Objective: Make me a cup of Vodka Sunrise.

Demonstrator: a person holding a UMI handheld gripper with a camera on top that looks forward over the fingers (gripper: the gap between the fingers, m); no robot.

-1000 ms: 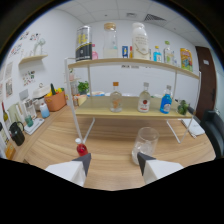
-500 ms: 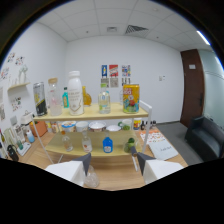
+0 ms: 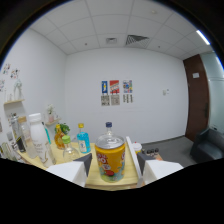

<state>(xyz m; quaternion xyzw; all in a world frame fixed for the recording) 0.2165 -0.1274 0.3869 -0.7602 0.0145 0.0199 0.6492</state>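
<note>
At the bottom centre of the frame, the gripper (image 3: 114, 167) stood open, and a yellow and orange carton (image 3: 109, 159) stood on a wooden shelf (image 3: 131, 175) between its two fingers, with a small gap at each side. To the left of it were a blue bottle (image 3: 83, 138) and a white bottle (image 3: 38, 139); three posters (image 3: 115, 92) hung on the far wall.

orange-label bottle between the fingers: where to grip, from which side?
Grip the orange-label bottle on its straight labelled body, below the shoulder, coming head-on as the gripper faces now. It stands upright on the wooden shelf between the open fingers, so closing them across its round sides looks enough. The blue bottle stands beyond.
</note>
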